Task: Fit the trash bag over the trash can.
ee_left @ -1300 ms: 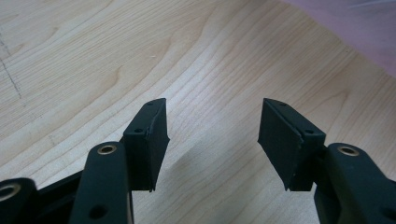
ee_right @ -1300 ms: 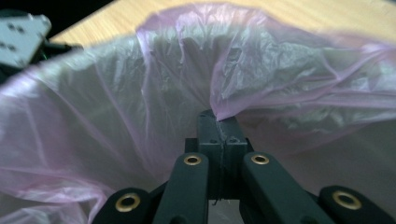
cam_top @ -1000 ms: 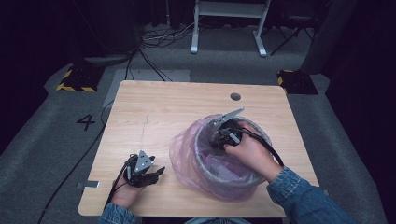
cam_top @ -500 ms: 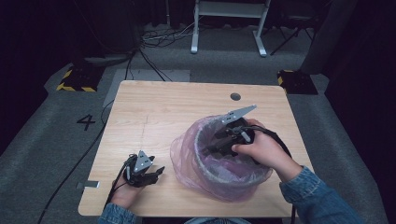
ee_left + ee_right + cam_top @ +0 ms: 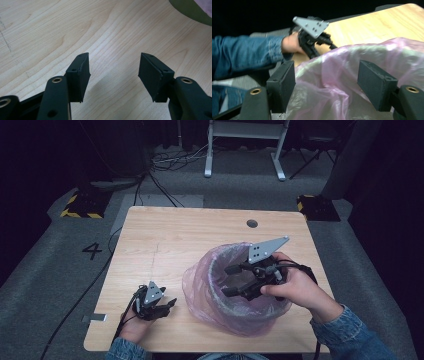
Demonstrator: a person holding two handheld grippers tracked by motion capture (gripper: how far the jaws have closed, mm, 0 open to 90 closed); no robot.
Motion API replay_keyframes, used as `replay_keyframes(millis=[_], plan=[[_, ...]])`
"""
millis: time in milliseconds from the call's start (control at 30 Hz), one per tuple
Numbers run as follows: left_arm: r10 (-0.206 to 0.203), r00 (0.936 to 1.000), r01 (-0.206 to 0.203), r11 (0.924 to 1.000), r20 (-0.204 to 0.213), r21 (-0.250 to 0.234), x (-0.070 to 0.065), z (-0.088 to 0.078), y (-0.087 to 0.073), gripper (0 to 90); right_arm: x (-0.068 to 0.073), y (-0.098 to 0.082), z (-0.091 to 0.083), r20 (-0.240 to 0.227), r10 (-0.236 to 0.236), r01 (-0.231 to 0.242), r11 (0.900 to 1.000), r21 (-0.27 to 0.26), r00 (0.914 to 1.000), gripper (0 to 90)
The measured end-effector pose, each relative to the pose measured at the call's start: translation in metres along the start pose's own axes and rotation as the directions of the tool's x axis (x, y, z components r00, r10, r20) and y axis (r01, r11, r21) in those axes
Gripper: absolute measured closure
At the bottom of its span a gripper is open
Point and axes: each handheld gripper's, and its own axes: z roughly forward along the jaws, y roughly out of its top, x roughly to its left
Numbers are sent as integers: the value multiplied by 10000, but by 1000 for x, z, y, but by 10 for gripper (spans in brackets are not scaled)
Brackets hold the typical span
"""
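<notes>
One bin (image 5: 235,305), lined with one pink bag (image 5: 200,285), stands on one worktop (image 5: 175,240). Two grippers: one (image 5: 230,280) over the bin, one (image 5: 167,306) left of it.

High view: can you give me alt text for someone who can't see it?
A person's right gripper hangs open over a round bin lined with a translucent pink plastic bag, on a light wooden table. The left gripper rests open on the table near its front left corner, apart from the bin.
</notes>
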Motion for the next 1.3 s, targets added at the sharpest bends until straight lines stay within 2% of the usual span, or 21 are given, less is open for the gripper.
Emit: replay_keyframes(millis=[133, 233, 300, 367, 500, 700, 867, 933, 1000, 1167, 1300], plan=[[17, 10000, -17, 10000, -10, -6, 0, 0, 0, 422, 1, -5, 12, -229, -608, 623, 9954, 732, 9979, 305], [34, 10000, -34, 10000, -20, 16, 0, 0, 0, 422, -1, -10, 21, -106, -815, 822, 9868, 1398, 9966, 297], [41, 10000, -41, 10000, -21, 15, 0, 1, 0, 422, -3, -13, 28, -52, -771, 768, 9811, 1778, 9970, 292], [51, 10000, -51, 10000, -33, 13, 0, 1, 0, 422, -5, -18, 36, 209, -759, 694, 9728, 2208, 9969, 278], [89, 10000, -89, 10000, -45, 21, 0, 0, 0, 422, -10, -25, 49, 495, -688, 528, 9607, 2724, 9964, 255], [51, 10000, -52, 10000, -43, -3, -1, 0, 0, 422, -15, -32, 64, 1120, -628, 237, 9467, 3212, 9917, 218], [44, 10000, -44, 10000, -43, -11, 0, 0, 0, 422, -19, -37, 73, 1346, -396, -102, 9365, 3505, 9901, 207], [53, 10000, -53, 10000, -49, -7, 0, -1, -1, 421, -20, -38, 73, 1394, -268, -239, 9366, 3496, 9899, 210], [59, 10000, -59, 10000, -58, -22, 0, -1, -1, 421, -19, -37, 70, 1323, -286, -186, 9395, 3421, 9908, 240], [22, 9999, -22, 10000, -127, -31, 0, -2, -2, 421, -16, -22, 48, 1473, -46, -306, 9713, 2358, 9891, 237], [20, 9995, -22, 10000, -330, -58, -2, -7, -6, 421, -15, -9, 28, 1622, -55, -215, 9861, 1645, 9867, 240]])
